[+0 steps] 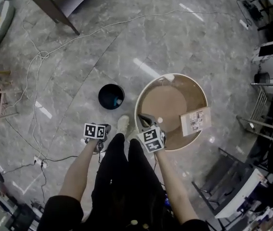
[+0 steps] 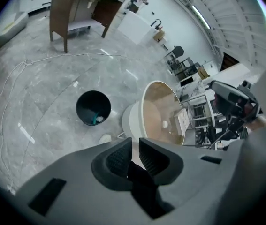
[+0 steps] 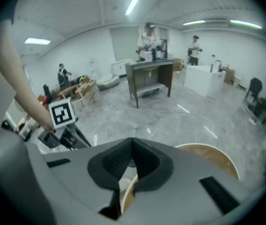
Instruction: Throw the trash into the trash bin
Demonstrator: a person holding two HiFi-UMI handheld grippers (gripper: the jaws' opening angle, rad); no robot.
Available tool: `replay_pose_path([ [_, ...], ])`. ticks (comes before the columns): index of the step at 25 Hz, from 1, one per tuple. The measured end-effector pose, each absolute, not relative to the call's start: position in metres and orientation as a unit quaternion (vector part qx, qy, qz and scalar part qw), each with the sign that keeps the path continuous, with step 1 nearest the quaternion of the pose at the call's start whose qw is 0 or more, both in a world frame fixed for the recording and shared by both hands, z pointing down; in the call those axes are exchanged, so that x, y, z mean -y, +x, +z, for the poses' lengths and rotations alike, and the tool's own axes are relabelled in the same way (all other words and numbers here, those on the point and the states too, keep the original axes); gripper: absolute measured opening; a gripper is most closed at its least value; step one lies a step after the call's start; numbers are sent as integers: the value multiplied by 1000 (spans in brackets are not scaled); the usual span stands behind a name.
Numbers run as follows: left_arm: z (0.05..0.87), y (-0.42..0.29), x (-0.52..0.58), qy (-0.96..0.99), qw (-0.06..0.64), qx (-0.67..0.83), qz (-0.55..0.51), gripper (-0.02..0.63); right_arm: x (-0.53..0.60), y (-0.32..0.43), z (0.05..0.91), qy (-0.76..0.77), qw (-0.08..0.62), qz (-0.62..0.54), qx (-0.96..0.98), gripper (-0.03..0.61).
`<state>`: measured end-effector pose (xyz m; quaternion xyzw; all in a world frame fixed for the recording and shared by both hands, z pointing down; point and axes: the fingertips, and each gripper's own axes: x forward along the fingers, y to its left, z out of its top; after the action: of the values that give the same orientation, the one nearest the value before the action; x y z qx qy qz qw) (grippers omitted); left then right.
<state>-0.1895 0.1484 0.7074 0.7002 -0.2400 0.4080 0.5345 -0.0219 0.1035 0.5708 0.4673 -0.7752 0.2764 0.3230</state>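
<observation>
A: Trash bin [image 1: 111,96], on the floor beside the tabletop [image 1: 165,100]; 1 white scrap [image 1: 160,120] lies on the tabletop. Step?
B: Pickup, apparently. Right gripper [image 3: 132,142] closed, seemingly empty; left gripper [image 2: 135,142] narrow, empty. Next: reopen over scrap.

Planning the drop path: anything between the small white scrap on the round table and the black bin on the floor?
Nothing visible blocks it. Between the white scrap and the black bin lie only the table's white rim and floor; the person's shoe sits beside that line.

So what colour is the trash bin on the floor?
The trash bin is black, seen best in the head view.
</observation>
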Motion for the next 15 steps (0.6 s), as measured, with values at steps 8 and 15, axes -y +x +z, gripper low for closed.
replay_pose_path([
  [8, 592, -67, -121, 852, 382, 150, 325, 32, -139, 57, 416, 613, 48, 255, 746, 3],
  [15, 384, 26, -118, 972, 189, 77, 120, 26, -201, 116, 295, 692, -24, 147, 706, 2],
])
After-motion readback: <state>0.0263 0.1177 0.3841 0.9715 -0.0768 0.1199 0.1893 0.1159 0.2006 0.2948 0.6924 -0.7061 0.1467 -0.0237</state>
